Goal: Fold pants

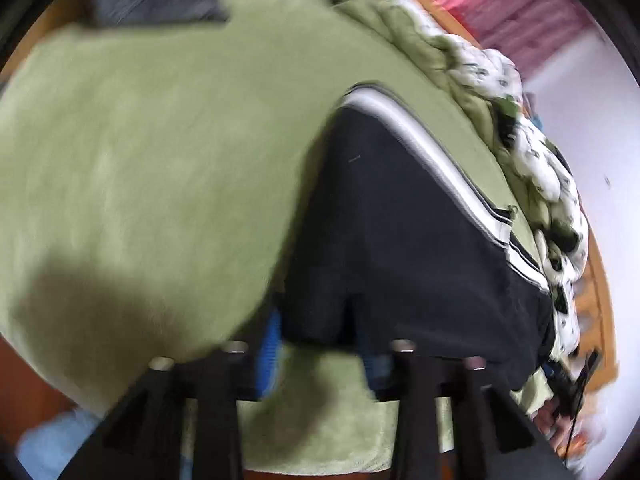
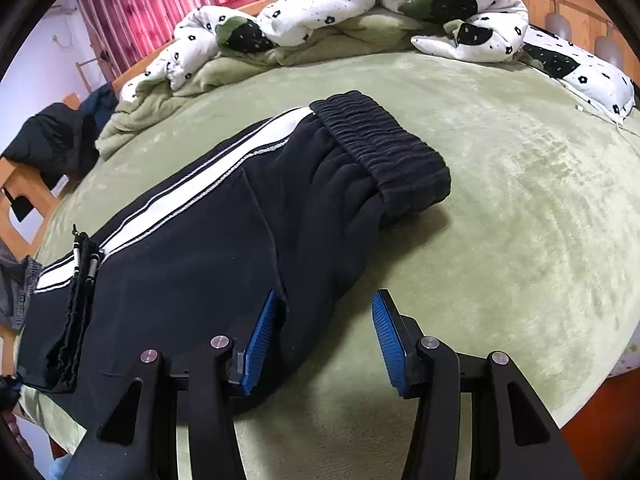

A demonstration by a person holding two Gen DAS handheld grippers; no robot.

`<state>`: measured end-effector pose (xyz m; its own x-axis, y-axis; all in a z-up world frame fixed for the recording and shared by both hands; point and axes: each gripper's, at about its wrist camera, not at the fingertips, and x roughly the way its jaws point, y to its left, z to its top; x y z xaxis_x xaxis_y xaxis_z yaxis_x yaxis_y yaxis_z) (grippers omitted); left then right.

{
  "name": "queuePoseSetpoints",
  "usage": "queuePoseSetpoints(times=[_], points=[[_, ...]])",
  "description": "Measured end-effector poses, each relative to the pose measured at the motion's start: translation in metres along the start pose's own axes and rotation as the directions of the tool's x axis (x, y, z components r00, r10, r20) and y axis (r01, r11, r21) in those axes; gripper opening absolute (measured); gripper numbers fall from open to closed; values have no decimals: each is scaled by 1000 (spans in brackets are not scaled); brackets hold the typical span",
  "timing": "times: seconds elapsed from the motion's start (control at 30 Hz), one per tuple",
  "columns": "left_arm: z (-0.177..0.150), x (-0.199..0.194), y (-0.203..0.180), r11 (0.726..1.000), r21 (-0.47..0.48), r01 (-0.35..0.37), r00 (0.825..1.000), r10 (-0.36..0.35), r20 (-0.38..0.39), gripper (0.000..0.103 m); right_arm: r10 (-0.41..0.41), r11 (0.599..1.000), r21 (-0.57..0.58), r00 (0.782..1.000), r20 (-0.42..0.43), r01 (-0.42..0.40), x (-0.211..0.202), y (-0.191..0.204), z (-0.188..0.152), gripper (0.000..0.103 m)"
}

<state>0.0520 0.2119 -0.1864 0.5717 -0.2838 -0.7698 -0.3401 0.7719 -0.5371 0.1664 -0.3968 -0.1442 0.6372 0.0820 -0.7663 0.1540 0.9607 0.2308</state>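
Pants (image 1: pixel 400 240) fill the middle of the left wrist view, black with a white stripe (image 1: pixel 440 160) along one edge, lying on the green blanket (image 1: pixel 140 140) that covers the bed. This picture is blurry. We see the left gripper (image 1: pixel 320 344) at the bottom, and the near edge of the pants hangs right over its tips, so most of the fingers are hidden. A bit of blue pad (image 1: pixel 272 344) peeks out on one side. We cannot tell if the fingers are holding the cloth or just sitting under it. A white quilt with dark flowers (image 1: pixel 540 184) is bunched up past the pants. In the right wrist view we see the pants (image 2: pixel 208 248) laid flat on the green blanket (image 2: pixel 520 200), with the stretchy waistband (image 2: pixel 384 148) at the far end and the white stripe (image 2: pixel 192 192) on the left side. The right gripper (image 2: pixel 324 340) has its fingers spread wide. Its left blue pad (image 2: pixel 260 336) rests on the black cloth and its right blue pad (image 2: pixel 388 340) is over the bare blanket. The flowered quilt (image 2: pixel 360 8) is piled at the far side of the bed, with red curtains (image 2: pixel 160 0) behind it.
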Motion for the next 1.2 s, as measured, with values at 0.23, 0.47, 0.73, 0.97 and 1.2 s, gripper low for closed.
queuePoseSetpoints(times=[0.23, 0.47, 0.73, 0.97, 1.2], points=[[-7, 1, -18, 998, -10, -54, 996, 55, 72, 37, 12, 998, -56, 999, 47, -9, -12, -1, -9, 49], [-14, -43, -138, 891, 267, -366, 891, 253, 378, 12, 27, 999, -27, 996, 85, -25, -25, -13, -13, 49], [-53, -11, -280, 792, 579, -192, 963, 39, 266, 12, 46, 999, 4, 995, 88, -46, -30, -26, -19, 49], [-115, 79, -286, 787, 617, 8, 1000, 9, -24, 11, 80, 991, 105, 995, 63, -87, -23, -45, -25, 49], [-107, 40, -272, 791, 588, 169, 986, -127, -112, 37, 119, 988, 84, 987, 104, -128, -35, -35, -28, 49]])
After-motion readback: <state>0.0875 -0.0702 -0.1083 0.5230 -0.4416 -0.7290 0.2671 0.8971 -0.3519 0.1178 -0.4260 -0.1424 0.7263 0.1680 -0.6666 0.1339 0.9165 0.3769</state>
